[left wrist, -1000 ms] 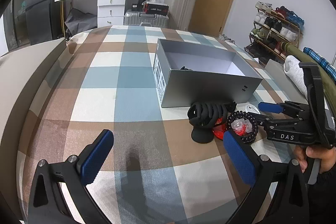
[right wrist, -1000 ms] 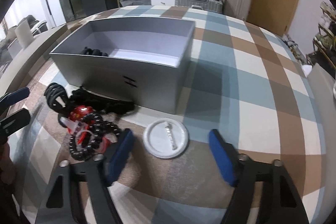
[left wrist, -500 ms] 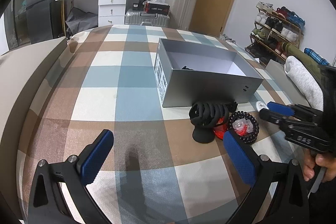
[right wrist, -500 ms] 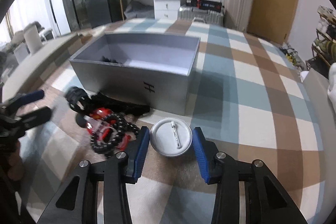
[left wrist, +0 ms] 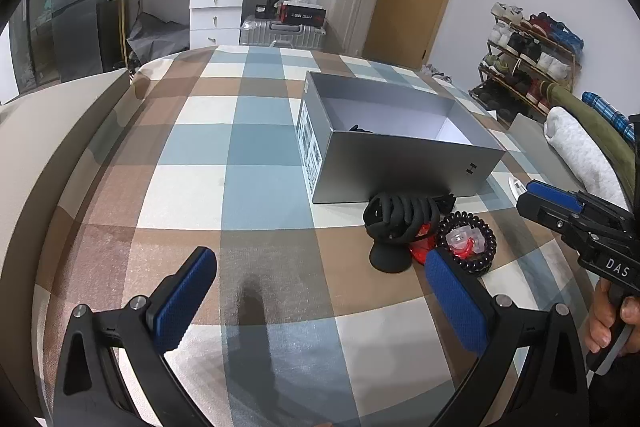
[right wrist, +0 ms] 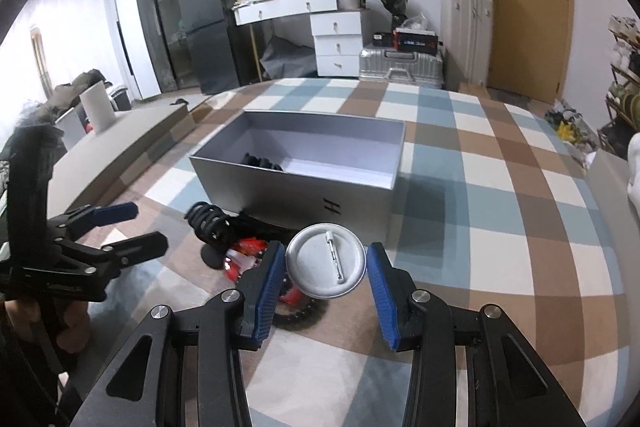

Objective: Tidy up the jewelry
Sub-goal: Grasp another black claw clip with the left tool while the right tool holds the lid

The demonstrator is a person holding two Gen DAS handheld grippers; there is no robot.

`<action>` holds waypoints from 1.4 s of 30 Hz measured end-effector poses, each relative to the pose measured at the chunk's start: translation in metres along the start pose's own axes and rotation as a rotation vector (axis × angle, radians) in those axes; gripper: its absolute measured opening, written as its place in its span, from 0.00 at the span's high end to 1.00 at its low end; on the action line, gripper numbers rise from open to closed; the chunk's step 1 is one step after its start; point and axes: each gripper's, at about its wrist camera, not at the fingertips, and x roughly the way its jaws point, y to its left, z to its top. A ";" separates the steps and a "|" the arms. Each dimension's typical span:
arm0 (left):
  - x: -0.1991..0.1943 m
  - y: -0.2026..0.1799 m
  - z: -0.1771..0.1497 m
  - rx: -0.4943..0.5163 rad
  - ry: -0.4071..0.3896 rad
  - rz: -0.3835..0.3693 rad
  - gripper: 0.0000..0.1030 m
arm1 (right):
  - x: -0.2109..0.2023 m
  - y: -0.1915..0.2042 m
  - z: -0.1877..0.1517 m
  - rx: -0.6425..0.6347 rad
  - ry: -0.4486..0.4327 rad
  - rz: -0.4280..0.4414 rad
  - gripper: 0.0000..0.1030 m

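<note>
My right gripper (right wrist: 326,277) is shut on a round white pin badge (right wrist: 327,259), held lifted above the bed, its back with the pin facing me. An open grey box (right wrist: 320,183) stands just beyond it, with a dark item (right wrist: 262,161) inside. A black hair clip (left wrist: 400,217), a red clip (left wrist: 422,247) and a black coil bracelet (left wrist: 468,243) lie in front of the box. My left gripper (left wrist: 316,297) is open and empty, low over the checked bedspread, left of this pile. The right gripper also shows in the left wrist view (left wrist: 538,201).
The bed has a blue, brown and white checked cover (left wrist: 240,155). A beige bed edge (left wrist: 40,147) runs along the left. A folded grey blanket (left wrist: 580,147) lies at the right. A dresser, suitcases and a shoe rack stand beyond the bed.
My right gripper closed on the white pin badge and lifted it off the bedspread, drawing back and up. My left gripper has stayed still and open.
</note>
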 end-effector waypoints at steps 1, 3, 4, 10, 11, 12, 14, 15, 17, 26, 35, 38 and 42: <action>0.000 0.000 0.000 0.001 -0.001 0.002 0.01 | 0.000 0.000 0.000 -0.001 -0.001 -0.004 0.60; -0.001 0.000 0.000 0.004 -0.003 0.004 0.01 | -0.001 0.000 0.000 0.001 -0.005 -0.008 0.60; -0.001 0.000 0.000 0.006 -0.003 0.005 0.01 | -0.001 0.000 -0.001 0.005 -0.005 -0.005 0.60; 0.000 -0.002 0.001 -0.016 0.013 -0.026 0.01 | 0.001 0.001 -0.003 0.007 -0.009 0.006 0.60; 0.000 -0.003 0.002 -0.015 0.014 -0.026 0.01 | 0.001 0.000 -0.003 0.011 -0.007 0.009 0.60; 0.001 -0.004 0.003 -0.010 0.013 -0.029 0.01 | 0.002 -0.001 -0.004 0.017 -0.002 0.013 0.60; 0.004 -0.009 0.006 0.012 0.026 -0.026 0.02 | 0.001 -0.003 -0.004 0.018 -0.003 0.015 0.60; 0.005 -0.011 0.007 0.025 0.033 -0.023 0.02 | 0.000 -0.003 -0.004 0.017 -0.003 0.012 0.60; 0.007 -0.017 0.009 0.047 0.037 -0.036 0.02 | -0.003 -0.004 -0.004 0.016 -0.010 0.012 0.60; 0.024 -0.035 0.021 0.089 0.054 -0.021 0.04 | -0.013 -0.010 0.001 0.039 -0.034 0.025 0.60; 0.030 -0.031 0.020 0.056 0.079 -0.023 0.10 | -0.014 -0.012 0.002 0.046 -0.037 0.030 0.60; 0.034 -0.032 0.019 0.052 0.103 -0.027 0.23 | -0.014 -0.012 0.003 0.045 -0.035 0.031 0.60; 0.036 -0.034 0.017 0.055 0.119 -0.046 0.33 | -0.015 -0.012 0.002 0.045 -0.033 0.035 0.60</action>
